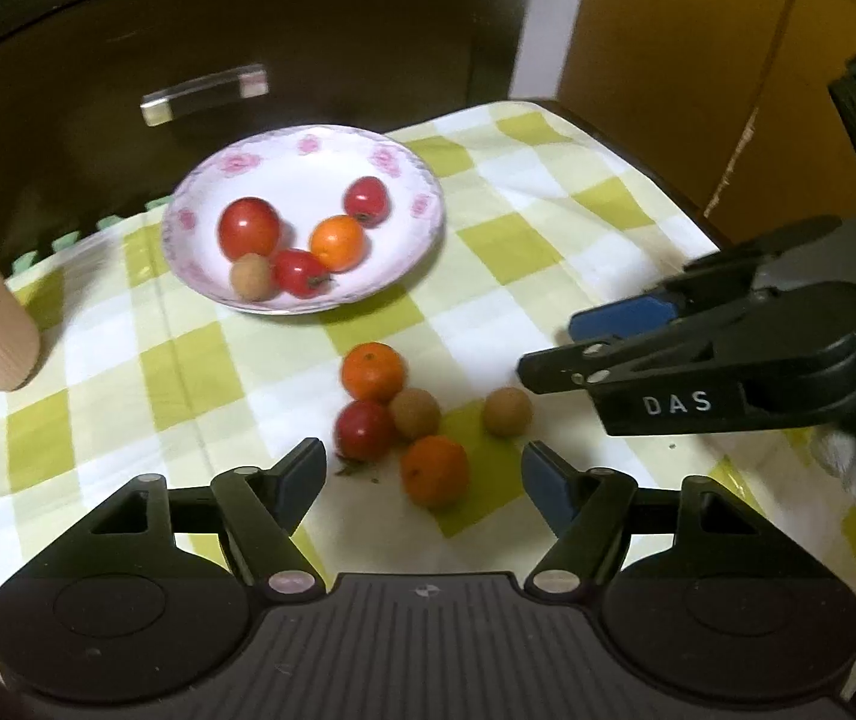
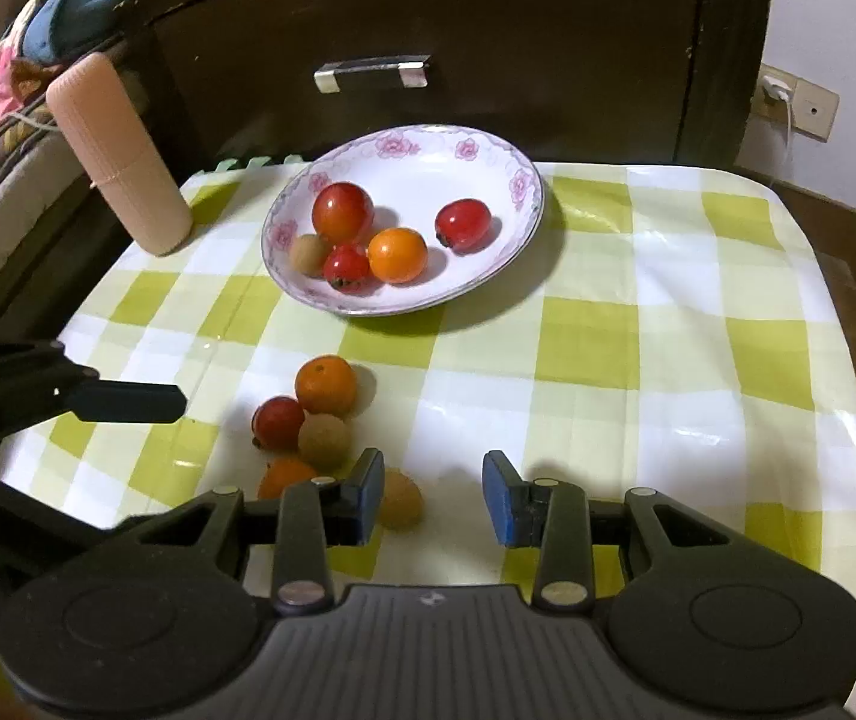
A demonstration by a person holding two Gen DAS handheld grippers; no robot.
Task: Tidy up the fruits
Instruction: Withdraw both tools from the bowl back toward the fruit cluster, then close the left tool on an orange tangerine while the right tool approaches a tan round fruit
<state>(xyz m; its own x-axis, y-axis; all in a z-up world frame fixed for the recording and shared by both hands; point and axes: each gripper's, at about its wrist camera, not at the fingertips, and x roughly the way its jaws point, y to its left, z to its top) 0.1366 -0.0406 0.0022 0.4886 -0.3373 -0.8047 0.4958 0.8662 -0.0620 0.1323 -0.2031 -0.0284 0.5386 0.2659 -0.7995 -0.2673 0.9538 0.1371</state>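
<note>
The left gripper (image 1: 422, 474) has its fingers spread, empty, above an orange (image 1: 434, 471) on the counter (image 2: 668, 312). The right gripper (image 2: 433, 495) is parted too, empty, a brown fruit (image 2: 401, 498) by its left finger. Beyond sits the plate (image 2: 488, 147) of fruit.
</note>
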